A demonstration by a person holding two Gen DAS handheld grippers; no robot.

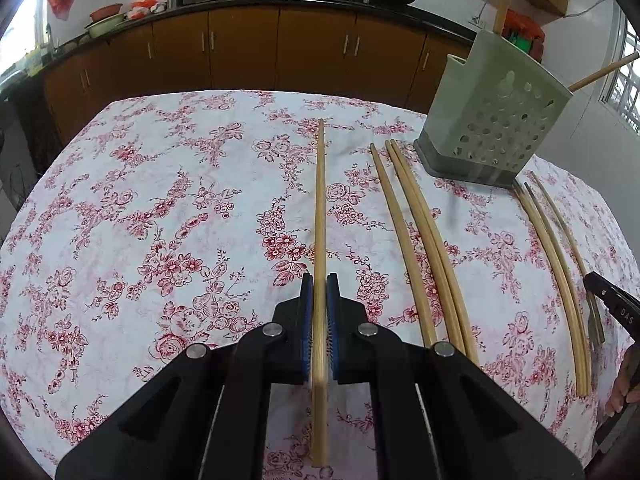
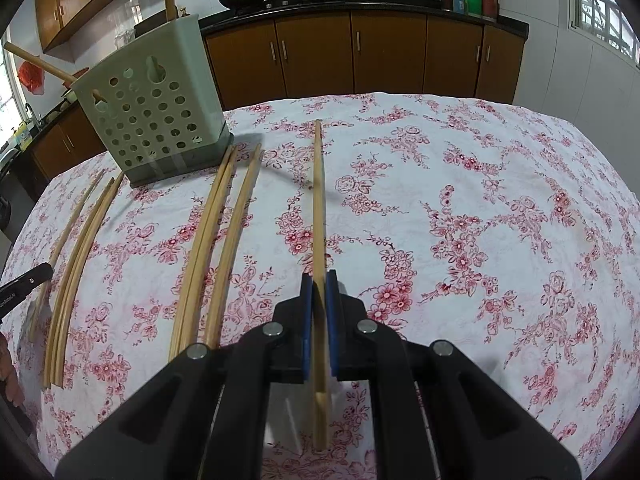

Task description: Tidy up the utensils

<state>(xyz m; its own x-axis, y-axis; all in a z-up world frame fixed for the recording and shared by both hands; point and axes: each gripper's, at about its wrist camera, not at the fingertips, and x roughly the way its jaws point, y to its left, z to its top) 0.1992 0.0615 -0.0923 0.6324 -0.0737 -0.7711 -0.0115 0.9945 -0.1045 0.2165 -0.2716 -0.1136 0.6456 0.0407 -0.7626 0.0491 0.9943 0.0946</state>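
Clamped between the blue pads of my left gripper is one chopstick, running straight forward along the fingers with its far tip out over the floral tablecloth. My right gripper is closed the same way on a second chopstick. Both sticks pass through the jaws lengthwise, so most of each one hangs out in front with a short tail behind.

The green perforated holder stands toward the far side of the table; it sits to the right in the left view and to the left in the right view, so it lies between my two hands. It already has a couple of wooden handles leaning out of it. Loose chopsticks lie flat on the cloth beside it: three just in front of its base and three more off to the side.

My worry is the long lever. With a stick gripped this far back, a small twist of my wrist swings the tip widely, and I judge it could strike the holder's rim or one of the leaning handles and tip the light holder. Smooth wood held lengthwise may also slide through the pads once I tilt it upright. Bringing both hands to the same opening could cross the sticks, so I would go one at a time
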